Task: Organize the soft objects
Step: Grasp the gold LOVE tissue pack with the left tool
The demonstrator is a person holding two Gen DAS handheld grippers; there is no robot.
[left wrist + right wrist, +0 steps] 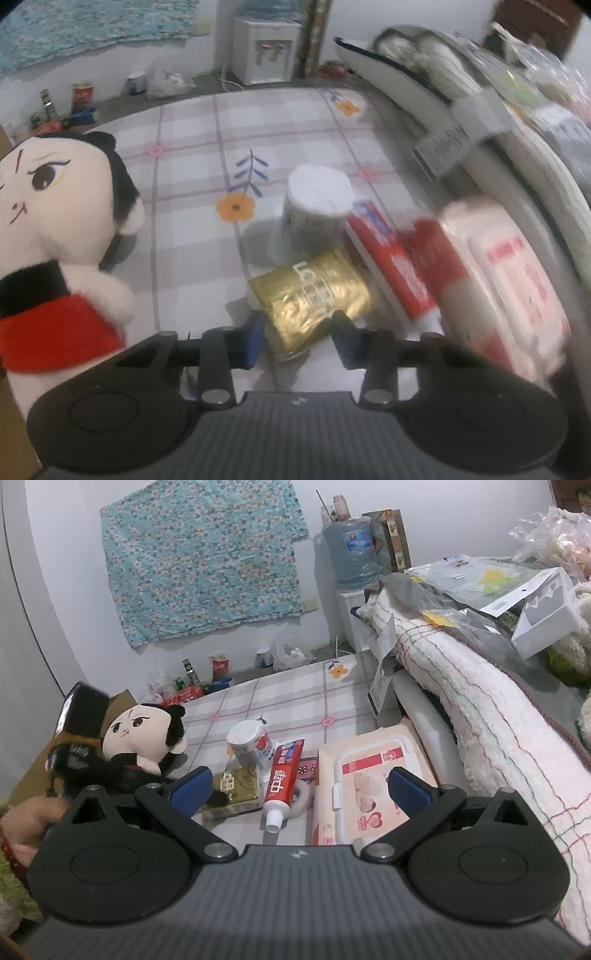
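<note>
1. Grasping is the step in hand: the left gripper (297, 332) sits low over a gold foil packet (314, 299), one of several soft things laid out on a checked, flower-printed bed sheet (192, 236).
2. At the far left a plush doll (55, 229) with black hair and a red scarf stands just beside the left gripper, apart from its jaws.
3. The jaws of the left gripper are narrowed around the packet's near end, one blue pad at each side. They look to be touching or all but touching the foil; motion blur keeps me from saying they press firmly.
4. Behind the packet stands a white roll of tissue (317, 206), and to its right lie a red toothpaste tube (391, 266) and a pink pack of wet wipes (506, 280), each just beside the next.
5. From the right wrist view, the right gripper (299, 786) has its jaws spread wide with nothing between them, hovering above the toothpaste tube and the pack of wet wipes.
6. The task appears to be at an early stage, since all the items are loose on the sheet.
7. Next, I judge, the left jaws need a firm pinch on the crinkly foil before a straight lift, so the packet does not slip or nudge the tissue roll.
</note>
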